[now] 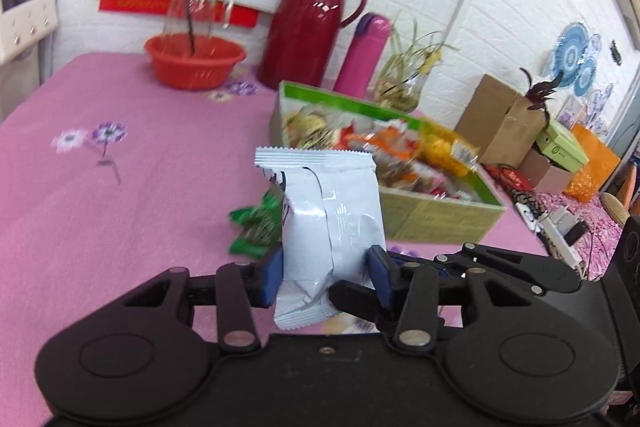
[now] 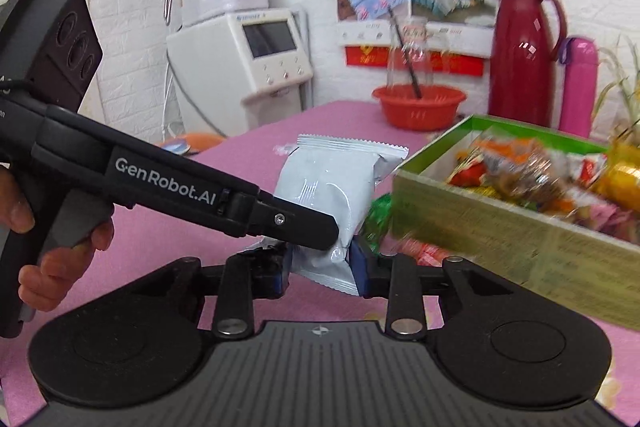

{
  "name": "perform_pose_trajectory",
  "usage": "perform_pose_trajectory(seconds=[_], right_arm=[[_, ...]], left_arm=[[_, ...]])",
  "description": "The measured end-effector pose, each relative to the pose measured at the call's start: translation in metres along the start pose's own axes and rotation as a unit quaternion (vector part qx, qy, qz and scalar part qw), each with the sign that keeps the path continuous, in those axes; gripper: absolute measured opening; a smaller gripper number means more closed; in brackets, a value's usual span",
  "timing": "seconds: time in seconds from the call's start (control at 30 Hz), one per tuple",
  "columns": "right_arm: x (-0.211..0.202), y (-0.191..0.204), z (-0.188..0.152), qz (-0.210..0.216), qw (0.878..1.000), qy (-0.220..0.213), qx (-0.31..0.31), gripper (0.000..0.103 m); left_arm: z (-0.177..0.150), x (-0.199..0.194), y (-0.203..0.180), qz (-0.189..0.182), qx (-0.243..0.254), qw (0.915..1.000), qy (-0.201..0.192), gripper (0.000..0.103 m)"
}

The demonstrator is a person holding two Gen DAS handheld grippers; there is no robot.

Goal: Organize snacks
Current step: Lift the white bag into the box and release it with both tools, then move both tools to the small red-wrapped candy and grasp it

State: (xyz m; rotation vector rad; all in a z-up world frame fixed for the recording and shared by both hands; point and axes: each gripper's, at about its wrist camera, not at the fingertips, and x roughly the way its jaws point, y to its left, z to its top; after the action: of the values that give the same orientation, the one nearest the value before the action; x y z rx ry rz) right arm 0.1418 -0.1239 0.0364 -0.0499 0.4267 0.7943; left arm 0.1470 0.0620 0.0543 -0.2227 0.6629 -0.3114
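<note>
Both the left gripper [image 1: 324,275] and right gripper [image 2: 320,271] are clamping the lower end of one white packet [image 1: 328,215], standing upright above the tablecloth [image 1: 120,187], snack box [image 1: 440,219] lying just right and beyond.

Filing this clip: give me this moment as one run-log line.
left gripper: shut on white packet | right gripper: shut on white packet | place: outside green snack box | step: not yet boxed

Left gripper [image 1: 324,275] clamped, pads pressing. Right gripper [image 2: 320,273] clamped too, crossing under left. Hand [image 2: 48,239] on left handle.
</note>
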Motion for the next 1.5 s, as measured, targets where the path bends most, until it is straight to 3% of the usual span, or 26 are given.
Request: perform_pose_trajectory(seconds=[0.33, 0.7, 0.73, 0.8, 0.83, 0.87, 0.97, 1.07, 1.23, 1.5], right_arm=[[-0.03, -0.05, 0.03, -0.057, 0.996, -0.071, 0.011, 0.055], [-0.023, -0.117, 0.033, -0.105, 0.989, -0.092, 0.048, 0.055], [-0.018, -0.122, 0.031, -0.107, 0.989, -0.091, 0.054, 0.055], [-0.006, -0.132, 0.024, -0.121, 0.987, -0.083, 0.058, 0.057], [0.0, -0.137, 0.02, -0.135, 0.986, -0.08, 0.057, 0.06], [0.004, -0.142, 0.016, -0.151, 0.984, -0.079, 0.057, 0.07], [0.01, -0.154, 0.005, -0.167, 0.981, -0.072, 0.063, 0.088], [0.007, -0.156, 0.002, -0.163, 0.981, -0.074, 0.07, 0.095], [-0.003, -0.145, 0.008, -0.161, 0.981, -0.086, 0.065, 0.103], [-0.021, -0.119, 0.002, -0.159, 0.982, -0.079, 0.056, 0.103]], left_arm=[[0.051, 0.026, -0.055, -0.037, 0.043, 0.9976, -0.041, 0.016], [0.082, 0.097, -0.084, -0.058, 0.07, 0.9949, -0.044, 0.016], [0.084, 0.106, -0.084, -0.059, 0.072, 0.9949, -0.039, 0.019], [0.085, 0.123, -0.082, -0.056, 0.073, 0.9953, -0.031, 0.046], [0.084, 0.129, -0.08, -0.05, 0.071, 0.9958, -0.028, 0.08], [0.082, 0.133, -0.078, -0.045, 0.068, 0.9962, -0.03, 0.103], [0.077, 0.136, -0.076, -0.029, 0.08, 0.9957, -0.039, 0.103], [0.075, 0.137, -0.077, -0.006, 0.096, 0.9946, -0.04, 0.103], [0.07, 0.125, -0.075, -0.004, 0.083, 0.9959, -0.035, 0.103], [0.055, 0.09, -0.075, 0.016, 0.074, 0.9966, -0.033, 0.103]])
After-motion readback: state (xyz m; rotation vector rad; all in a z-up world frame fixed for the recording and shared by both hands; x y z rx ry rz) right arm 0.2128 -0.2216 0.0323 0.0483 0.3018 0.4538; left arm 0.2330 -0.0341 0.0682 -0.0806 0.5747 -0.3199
